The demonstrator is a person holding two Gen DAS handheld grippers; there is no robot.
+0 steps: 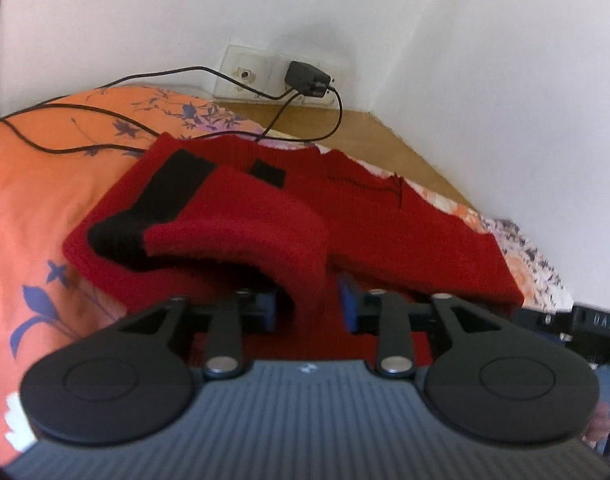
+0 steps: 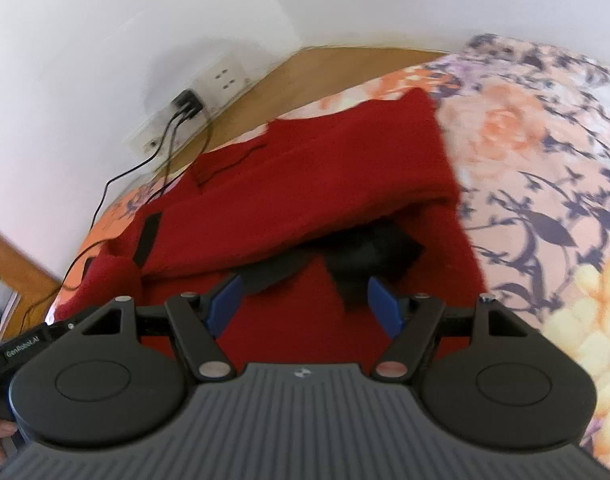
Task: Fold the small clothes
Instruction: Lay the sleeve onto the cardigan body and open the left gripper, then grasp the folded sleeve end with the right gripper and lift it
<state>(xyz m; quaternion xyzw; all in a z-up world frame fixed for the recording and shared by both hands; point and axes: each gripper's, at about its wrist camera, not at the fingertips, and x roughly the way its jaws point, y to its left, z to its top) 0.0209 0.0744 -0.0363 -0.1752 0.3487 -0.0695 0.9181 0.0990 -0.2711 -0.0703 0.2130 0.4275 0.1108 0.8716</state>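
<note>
Gaping wide, both tools [image 1: 309, 304] [image 2: 305, 304] hover, seemingly empty, over red sweater [image 1: 385, 220].

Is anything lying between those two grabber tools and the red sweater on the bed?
No. The red sweater sits directly at both. The left gripper has a fold of it between its jaws; the right gripper is open just above it. The black cable lies beyond, near the collar.

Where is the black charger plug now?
The black charger plug sits in the white wall socket plate above the wooden ledge, behind the red knitted sweater; in the right wrist view it appears upper left.
</note>
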